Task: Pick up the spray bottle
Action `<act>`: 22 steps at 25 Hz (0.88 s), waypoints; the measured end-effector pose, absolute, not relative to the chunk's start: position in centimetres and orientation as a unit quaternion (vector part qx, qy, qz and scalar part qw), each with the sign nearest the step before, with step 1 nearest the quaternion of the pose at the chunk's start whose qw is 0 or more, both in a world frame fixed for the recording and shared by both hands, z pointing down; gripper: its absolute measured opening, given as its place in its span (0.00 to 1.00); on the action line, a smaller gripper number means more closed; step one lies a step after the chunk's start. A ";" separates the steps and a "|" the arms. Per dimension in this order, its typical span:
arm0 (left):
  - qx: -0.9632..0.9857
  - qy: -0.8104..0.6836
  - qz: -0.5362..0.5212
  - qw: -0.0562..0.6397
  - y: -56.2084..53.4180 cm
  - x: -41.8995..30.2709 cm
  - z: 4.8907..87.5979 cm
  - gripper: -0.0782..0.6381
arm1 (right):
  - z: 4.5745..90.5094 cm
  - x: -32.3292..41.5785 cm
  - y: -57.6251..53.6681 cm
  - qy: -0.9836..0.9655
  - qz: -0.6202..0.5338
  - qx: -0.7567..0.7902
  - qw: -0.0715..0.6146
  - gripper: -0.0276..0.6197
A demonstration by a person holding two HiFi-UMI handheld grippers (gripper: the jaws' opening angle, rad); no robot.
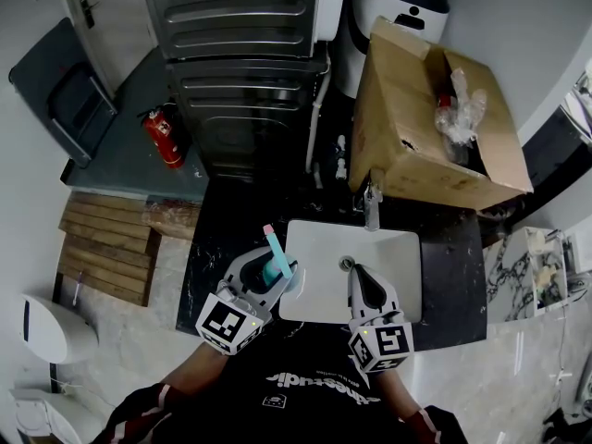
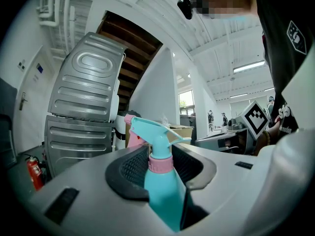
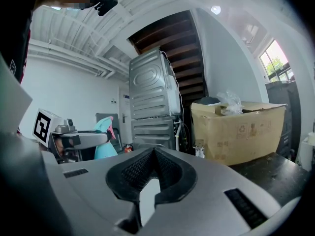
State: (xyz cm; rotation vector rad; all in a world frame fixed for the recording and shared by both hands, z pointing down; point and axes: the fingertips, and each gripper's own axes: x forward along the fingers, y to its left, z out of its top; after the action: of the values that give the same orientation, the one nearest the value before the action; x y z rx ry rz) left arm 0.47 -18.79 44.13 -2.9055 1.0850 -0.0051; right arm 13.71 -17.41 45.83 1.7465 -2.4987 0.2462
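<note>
Left gripper [image 1: 275, 275] is clamped on the teal spray bottle [image 1: 278, 261] just below its pink collar. The bottle is held upright at lower centre of the head view, over the left edge of the white sink [image 1: 393, 248]. Right gripper [image 1: 362, 273] – jaws together, nothing between them – hovers over the sink's middle, below the faucet [image 1: 372, 206] and the cardboard box [image 1: 407, 109].

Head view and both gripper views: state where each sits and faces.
Head view: on the person's head, steeply down at the sink; arms, left tongs, right tongs show.
Left gripper view: rides left tongs, along jaws clamping the spray bottle; person's torso at right.
Right gripper view: rides right tongs, toward the cardboard box; closed jaws show.
Shared: all three show the spray bottle.
</note>
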 end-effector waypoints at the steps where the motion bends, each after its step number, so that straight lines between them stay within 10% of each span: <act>1: -0.937 0.350 -0.002 0.020 -18.8 0.5 44.1 0.33 | 45.9 13.7 -17.4 -0.816 0.081 0.571 0.042 0.10; 22: -0.938 0.347 0.004 0.008 -19.1 0.1 44.0 0.33 | 46.0 13.4 -17.3 -0.815 0.084 0.572 0.045 0.10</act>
State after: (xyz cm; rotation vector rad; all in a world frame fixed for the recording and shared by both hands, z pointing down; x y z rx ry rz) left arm 0.13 -19.09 44.00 -2.9312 1.0842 0.0135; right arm 13.37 -17.34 46.04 1.7473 -2.4891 0.2557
